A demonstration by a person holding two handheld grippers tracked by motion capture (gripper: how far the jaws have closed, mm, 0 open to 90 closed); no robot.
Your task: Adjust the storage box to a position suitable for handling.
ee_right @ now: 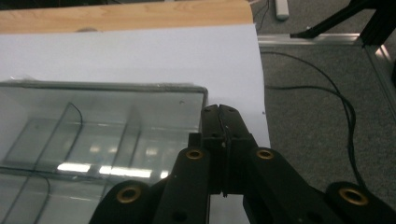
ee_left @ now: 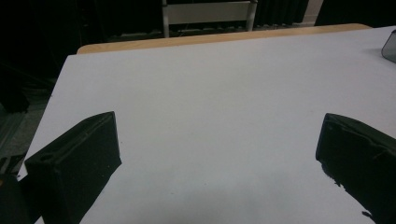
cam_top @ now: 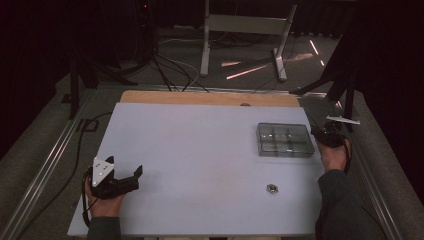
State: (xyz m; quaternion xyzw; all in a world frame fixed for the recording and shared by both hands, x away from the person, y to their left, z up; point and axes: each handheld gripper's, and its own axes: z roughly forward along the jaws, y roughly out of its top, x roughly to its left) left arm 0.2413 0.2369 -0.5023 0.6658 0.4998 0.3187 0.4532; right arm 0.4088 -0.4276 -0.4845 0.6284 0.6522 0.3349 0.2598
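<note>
A clear plastic compartment box (cam_top: 285, 140) with its lid down lies on the right part of the white table (cam_top: 200, 150). My right gripper (cam_top: 320, 135) sits at the box's right end. In the right gripper view its jaws are pressed together, the right gripper (ee_right: 219, 112) at the near right corner of the box (ee_right: 93, 140), and nothing shows between them. A small metal nut-like part (cam_top: 272, 188) lies on the table in front of the box. My left gripper (cam_top: 135, 176) rests at the front left, its jaws wide apart in the left gripper view (ee_left: 217, 154) over bare table.
A wooden board edge (cam_top: 210, 97) runs along the table's far side. Cables (cam_top: 170, 70) and a metal stand (cam_top: 240, 25) are on the floor beyond. Aluminium rails (cam_top: 45, 170) flank the table. A corner of the box (ee_left: 390, 46) shows at the far right of the left gripper view.
</note>
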